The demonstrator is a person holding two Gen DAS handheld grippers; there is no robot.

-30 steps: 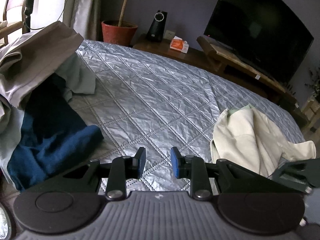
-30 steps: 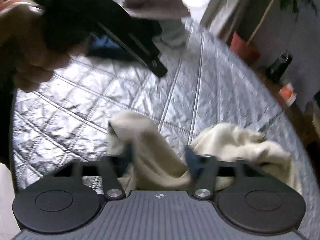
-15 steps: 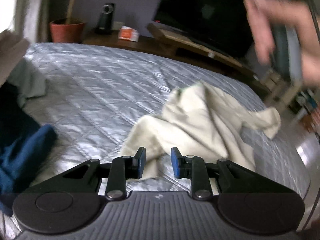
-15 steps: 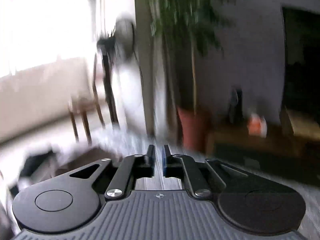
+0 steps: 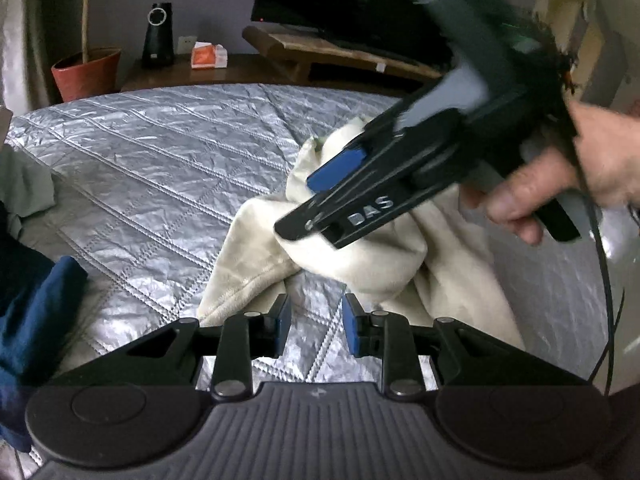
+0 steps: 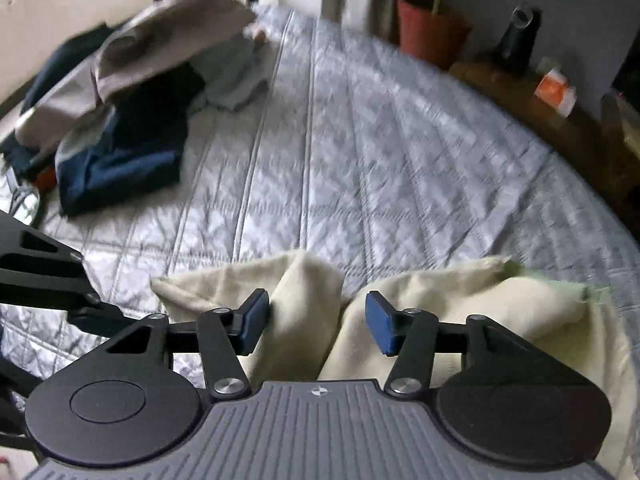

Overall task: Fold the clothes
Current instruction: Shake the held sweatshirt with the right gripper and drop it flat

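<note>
A cream garment (image 5: 360, 268) lies crumpled on the silver quilted bed (image 5: 160, 160). My left gripper (image 5: 316, 328) hovers just short of its near hem, open, with only quilt showing in the narrow gap. A hand (image 5: 580, 176) holds my right gripper (image 5: 312, 200) low over the middle of the garment. In the right wrist view the right gripper (image 6: 316, 322) is opening, and a raised fold of the cream garment (image 6: 304, 300) stands between its blue pads without being squeezed. One of the left gripper's fingers (image 6: 48, 276) shows at the left edge.
A pile of dark blue, beige and grey-green clothes (image 6: 132, 120) sits at the bed's far left, its blue end (image 5: 36, 312) near my left gripper. Beyond the bed stand a red plant pot (image 5: 86, 74), a black speaker (image 5: 158, 36), an orange pack (image 5: 208, 56) and a TV (image 5: 340, 0).
The right gripper swung from facing the room down onto the cream garment and its jaws spread from almost shut. It now fills the right of the left wrist view.
</note>
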